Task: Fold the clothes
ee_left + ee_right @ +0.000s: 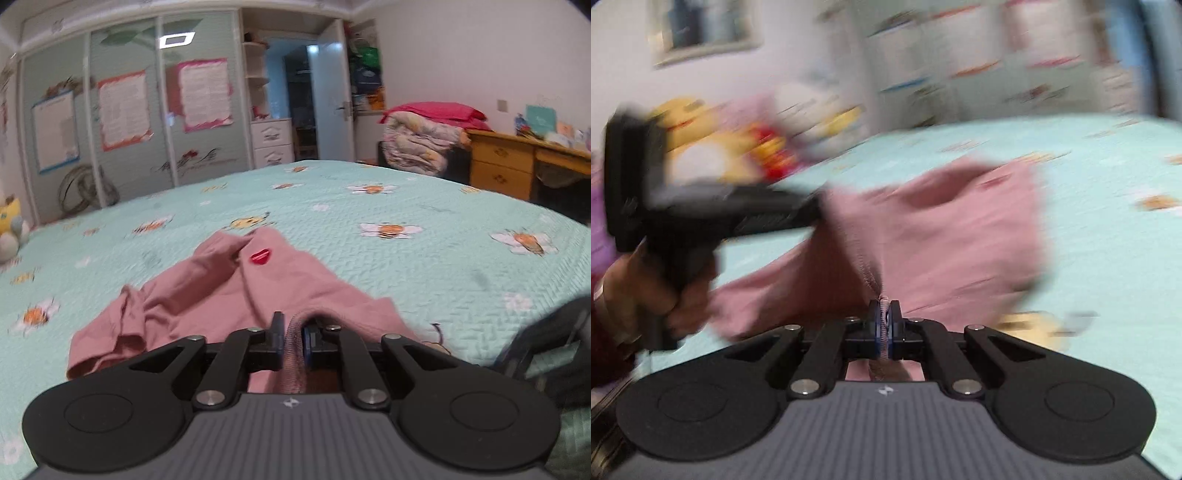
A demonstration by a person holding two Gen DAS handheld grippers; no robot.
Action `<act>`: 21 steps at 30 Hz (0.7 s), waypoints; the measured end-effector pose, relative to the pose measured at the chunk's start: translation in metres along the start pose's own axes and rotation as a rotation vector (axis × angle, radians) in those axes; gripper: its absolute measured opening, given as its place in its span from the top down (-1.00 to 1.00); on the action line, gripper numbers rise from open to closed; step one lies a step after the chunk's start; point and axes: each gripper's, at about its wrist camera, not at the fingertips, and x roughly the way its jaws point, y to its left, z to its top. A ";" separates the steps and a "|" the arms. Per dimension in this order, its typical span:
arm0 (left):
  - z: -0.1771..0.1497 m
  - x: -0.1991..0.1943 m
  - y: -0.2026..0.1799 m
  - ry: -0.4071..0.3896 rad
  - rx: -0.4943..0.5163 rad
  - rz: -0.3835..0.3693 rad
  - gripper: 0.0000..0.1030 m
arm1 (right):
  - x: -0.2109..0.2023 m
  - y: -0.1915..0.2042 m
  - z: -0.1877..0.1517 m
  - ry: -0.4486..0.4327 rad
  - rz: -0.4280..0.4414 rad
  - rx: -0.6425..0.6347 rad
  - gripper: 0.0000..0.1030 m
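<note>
Ribbed hem of the pink garment (pixel 229 291) is seen between the pads of the left tongs (pixel 293 338); a narrow gap stands there, the right pad touching the cloth, the left pad's contact cannot be told. Right tongs (pixel 885 323) are clamped tight on the same ribbed edge, cloth pinched between the blue pads. Garment is lifted at the held hem and the rest is draped crumpled on the bed (pixel 406 240), a red patch (pixel 260 256) showing near its far edge. Beyond the garment, wide bare quilt is left on all sides up to the bed's far edge. Past that edge a wardrobe (pixel 129 110), an open door (pixel 332 99) and a wooden desk (pixel 506 162) are seen. Left of the garment in the blurred right view, a hand (pixel 657 291) is wrapped on the other tool's grip, soft toys (pixel 701 147) behind it.
</note>
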 end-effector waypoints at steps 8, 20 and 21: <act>-0.033 -0.047 -0.002 0.072 -0.002 0.052 -0.09 | -0.011 -0.020 -0.013 0.049 -0.420 -0.006 0.98; -0.138 -0.142 0.100 0.227 -0.156 0.524 -0.19 | -0.031 -0.020 -0.022 0.038 -0.434 0.100 0.98; -0.140 -0.139 0.105 0.232 -0.157 0.547 -0.19 | -0.031 -0.018 -0.022 0.039 -0.441 0.093 0.98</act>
